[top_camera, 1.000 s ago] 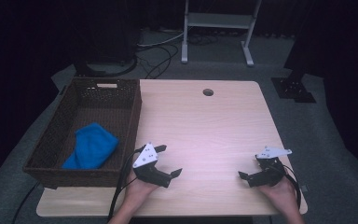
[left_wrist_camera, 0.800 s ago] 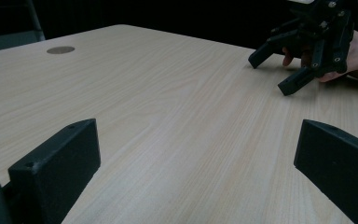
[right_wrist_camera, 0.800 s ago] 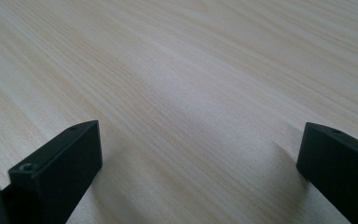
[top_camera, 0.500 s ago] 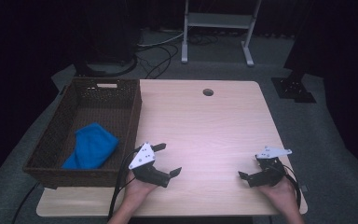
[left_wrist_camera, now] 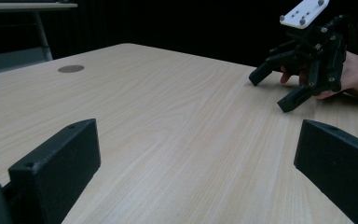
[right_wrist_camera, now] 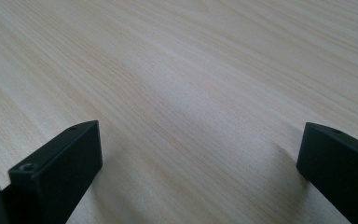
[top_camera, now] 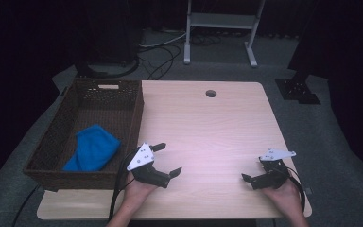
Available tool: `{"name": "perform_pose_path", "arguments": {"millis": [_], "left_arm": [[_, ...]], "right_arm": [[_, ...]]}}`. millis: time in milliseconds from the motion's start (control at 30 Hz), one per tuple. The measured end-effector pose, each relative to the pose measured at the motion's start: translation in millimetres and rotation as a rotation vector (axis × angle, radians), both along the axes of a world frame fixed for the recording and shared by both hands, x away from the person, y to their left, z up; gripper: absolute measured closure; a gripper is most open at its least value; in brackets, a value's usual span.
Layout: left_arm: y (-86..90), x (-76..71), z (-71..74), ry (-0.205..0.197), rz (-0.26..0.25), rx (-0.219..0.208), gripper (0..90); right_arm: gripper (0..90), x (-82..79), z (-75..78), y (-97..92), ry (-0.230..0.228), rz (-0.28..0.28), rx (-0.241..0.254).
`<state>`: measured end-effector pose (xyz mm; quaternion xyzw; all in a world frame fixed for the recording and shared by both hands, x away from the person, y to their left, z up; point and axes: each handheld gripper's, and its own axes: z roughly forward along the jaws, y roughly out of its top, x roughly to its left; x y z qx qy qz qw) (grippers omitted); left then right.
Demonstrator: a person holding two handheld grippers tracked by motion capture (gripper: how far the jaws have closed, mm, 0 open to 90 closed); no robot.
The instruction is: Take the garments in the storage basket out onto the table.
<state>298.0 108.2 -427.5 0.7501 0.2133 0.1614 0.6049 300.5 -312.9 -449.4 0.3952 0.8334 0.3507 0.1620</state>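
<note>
Black angular left gripper (top_camera: 166, 160) and right gripper (top_camera: 251, 172) rest fingers spread over smooth pale wood-grain table (top_camera: 208, 127).

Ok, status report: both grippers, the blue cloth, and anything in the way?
Left gripper open, empty, beside the basket. Right gripper open, empty, low over the table. Blue cloth lying in the basket, untouched. Nothing between the grippers and the basket.

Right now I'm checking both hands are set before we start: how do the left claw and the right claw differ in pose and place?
The left claw sits beside the wicker basket, near the blue cloth; the right claw rests toward the table's right edge, far from the basket. The left claw points forward and right, while the right claw points left across the table. Both are open, empty and low over bare wood.
</note>
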Motion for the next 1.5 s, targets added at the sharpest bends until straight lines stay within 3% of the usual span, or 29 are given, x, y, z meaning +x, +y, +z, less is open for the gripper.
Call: {"name": "perform_pose_path", "arguments": {"millis": [500,933,1500], "left_arm": [[0.5,-1.8,11.7,-0.022,0.001,-0.039,0.0],[0.8,-2.0,19.5,-0.038,0.002,-0.048,0.0],[1.4,-1.1,27.9,-0.038,0.017,-0.075,0.0]], "right_arm": [[0.0,0.0,0.0,0.0,0.0,0.0,0.0],[0.0,0.0,0.0,0.0,0.0,0.0,0.0],[0.0,0.0,0.0,0.0,0.0,0.0,0.0]]}}
